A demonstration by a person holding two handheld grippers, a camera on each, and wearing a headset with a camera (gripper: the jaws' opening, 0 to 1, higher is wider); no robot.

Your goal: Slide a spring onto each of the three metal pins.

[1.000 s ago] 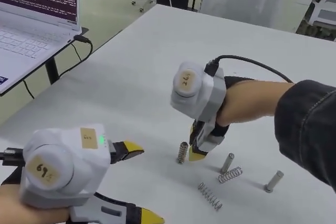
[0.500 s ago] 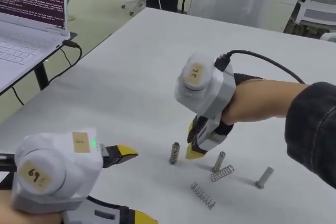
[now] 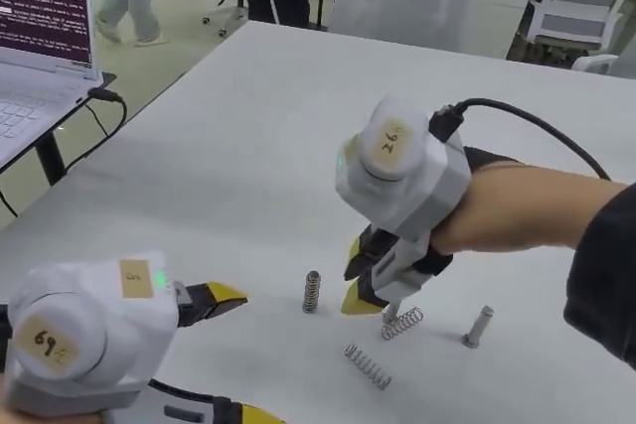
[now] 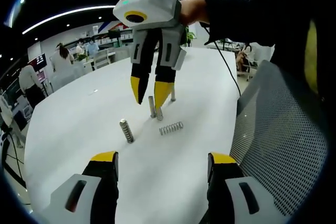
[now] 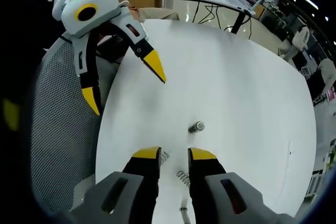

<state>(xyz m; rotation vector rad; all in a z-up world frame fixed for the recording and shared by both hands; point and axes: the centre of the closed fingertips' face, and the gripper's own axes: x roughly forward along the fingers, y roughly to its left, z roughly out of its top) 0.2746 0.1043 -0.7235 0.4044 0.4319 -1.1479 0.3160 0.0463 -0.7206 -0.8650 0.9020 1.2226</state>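
So the right tongs (image 3: pixel 355 275) are slack, with a narrow gap between the jaws and nothing in it. In the right gripper view you can see bare worktop (image 3: pixel 248 126) through the gap. A moment back their tip was down right next to the first pin (image 3: pixel 312 291). Now they've come off it and hang over the middle pin (image 4: pixel 151 106), which in the left gripper view sits just below and between the tips. The first pin stands upright wearing its spring and didn't budge when the tongs left, so I'd call that one done.

The left tongs (image 3: pixel 237 353) are spread wide and empty. They're parked low at the near side of the worktop, aimed at the pins but well apart from them, same as before.

Going outward, one loose spring (image 3: pixel 402 322) lies flat just beside the foot of the middle pin. It might be touching, hard to tell. The other loose spring (image 3: pixel 368 365) lies flat nearer the person, on its own. The far pin (image 3: pixel 477 327) stands bare off to the right. None of those moved; the picture only shifted because the head did.

That's one of three done, two to go. My guess is the spring by the middle pin gets grabbed next. Pinching a lying-down spring off a flat top could flick it away or knock the pin, so go easy.
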